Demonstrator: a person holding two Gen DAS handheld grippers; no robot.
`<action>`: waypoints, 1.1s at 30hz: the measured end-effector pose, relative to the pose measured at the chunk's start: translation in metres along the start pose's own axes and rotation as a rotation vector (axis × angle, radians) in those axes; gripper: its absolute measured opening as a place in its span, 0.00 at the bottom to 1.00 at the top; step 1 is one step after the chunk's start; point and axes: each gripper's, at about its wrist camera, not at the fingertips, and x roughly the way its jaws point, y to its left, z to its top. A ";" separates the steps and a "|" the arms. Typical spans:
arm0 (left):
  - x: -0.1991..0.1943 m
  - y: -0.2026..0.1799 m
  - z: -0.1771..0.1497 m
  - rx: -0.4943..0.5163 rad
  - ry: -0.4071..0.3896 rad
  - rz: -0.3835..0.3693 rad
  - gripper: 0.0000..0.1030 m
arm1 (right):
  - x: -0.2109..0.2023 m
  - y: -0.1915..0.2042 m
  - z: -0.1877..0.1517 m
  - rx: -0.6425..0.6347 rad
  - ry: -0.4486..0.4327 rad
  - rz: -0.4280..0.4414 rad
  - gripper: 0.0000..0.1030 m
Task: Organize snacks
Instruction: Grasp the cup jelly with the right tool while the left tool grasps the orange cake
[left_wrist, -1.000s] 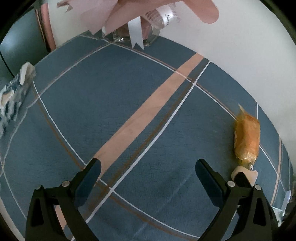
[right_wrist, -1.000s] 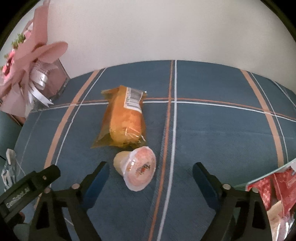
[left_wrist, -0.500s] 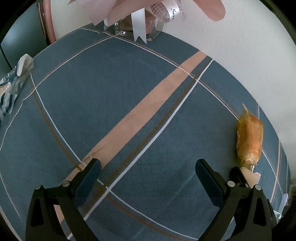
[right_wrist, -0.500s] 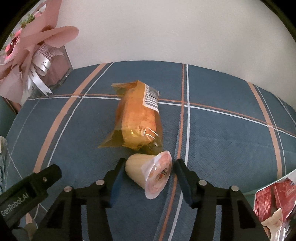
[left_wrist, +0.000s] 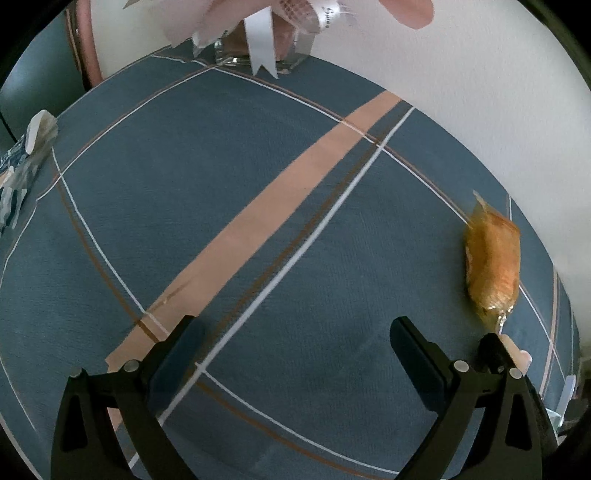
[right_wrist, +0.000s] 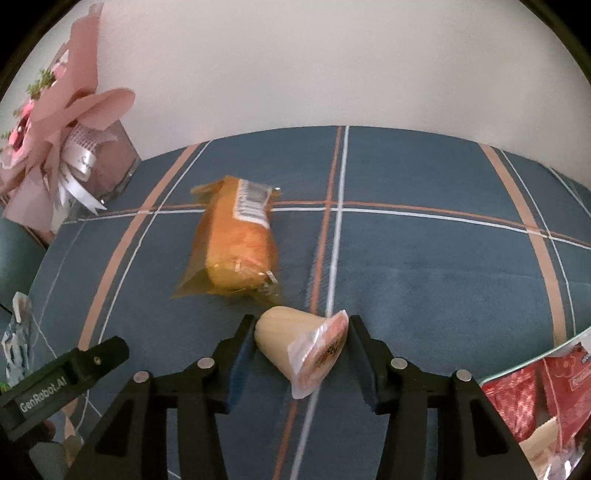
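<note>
Right gripper (right_wrist: 301, 341): jaws closing on the jelly cup (right_wrist: 301, 345), one pad against its narrow base, the other against its sealed lid end; pads pressing on it
Jelly cup: cream tub lying on its side on the blue plaid tablecloth (right_wrist: 424, 258), between the right gripper's fingers; lid turned to the lower right
Left gripper (left_wrist: 293, 352): jaws standing wide apart, nothing between them; bare cloth beneath
Red snack packets (right_wrist: 535, 391): at the lower right edge of the right wrist view; near the right gripper
Blue-and-white packet (right_wrist: 16, 343): at the left edge of the cloth
Orange wrapped cake (right_wrist: 236, 251): clear wrapper, barcode label at its far end; just beyond the jelly cup
Pink bouquet (right_wrist: 62, 122): far left corner by the white wall; white ribbon (right_wrist: 79, 184) hanging from it
</note>
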 end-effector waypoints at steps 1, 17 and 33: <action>0.000 -0.002 0.000 0.006 0.001 -0.002 0.98 | -0.001 -0.004 0.001 0.014 0.002 0.005 0.50; -0.001 -0.039 -0.010 0.088 0.005 -0.083 0.98 | -0.017 -0.051 0.012 0.173 0.011 0.054 0.50; -0.007 -0.092 -0.001 0.176 -0.018 -0.165 0.98 | -0.025 -0.094 0.015 0.277 0.002 0.107 0.50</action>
